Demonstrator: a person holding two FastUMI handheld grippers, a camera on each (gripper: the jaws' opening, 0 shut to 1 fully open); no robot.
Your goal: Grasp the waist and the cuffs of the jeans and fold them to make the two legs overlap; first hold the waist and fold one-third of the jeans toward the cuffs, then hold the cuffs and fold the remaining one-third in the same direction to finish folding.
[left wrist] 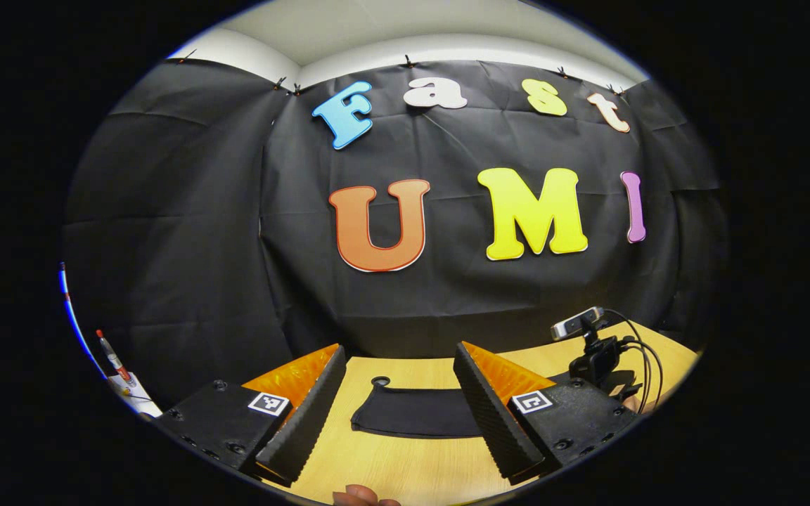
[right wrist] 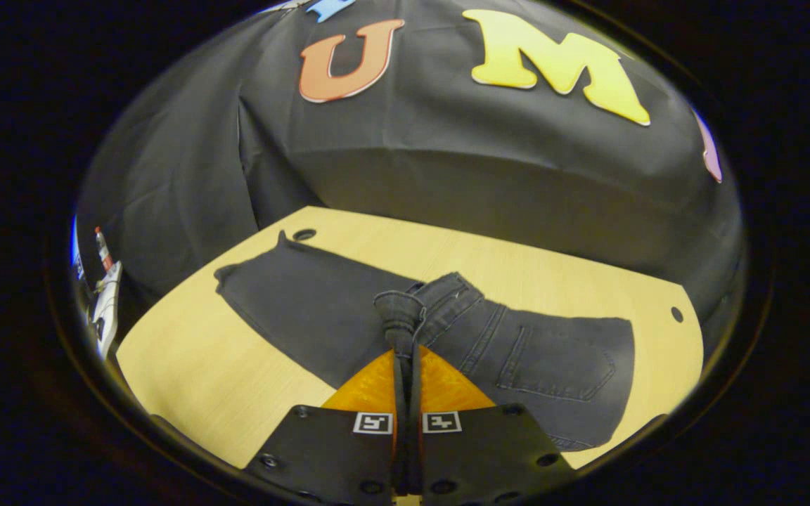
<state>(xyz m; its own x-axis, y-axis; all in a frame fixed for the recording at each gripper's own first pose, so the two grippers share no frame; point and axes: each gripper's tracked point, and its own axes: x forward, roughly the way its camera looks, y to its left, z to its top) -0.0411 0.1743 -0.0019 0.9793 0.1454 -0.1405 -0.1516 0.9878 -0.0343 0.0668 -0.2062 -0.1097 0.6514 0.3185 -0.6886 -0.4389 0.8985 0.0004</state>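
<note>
Dark grey jeans (right wrist: 306, 309) lie flat on the wooden table (right wrist: 194, 379). Their legs stretch away to the far left, and the seat with a back pocket (right wrist: 560, 365) lies to the right. My right gripper (right wrist: 405, 351) is shut on a bunched piece of the waist, which is raised a little above the cloth. In the left gripper view, one end of the jeans (left wrist: 412, 414) lies on the table (left wrist: 405, 464) just beyond my left gripper (left wrist: 399, 351). That gripper is open, with nothing between its fingers.
A small camera on a stand (left wrist: 588, 344) with cables sits at the table's right side. A red-tipped pen (left wrist: 113, 358) stands off the table's left edge. A fingertip (left wrist: 359, 495) shows at the bottom. The tabletop has round holes (right wrist: 304, 234) near its corners.
</note>
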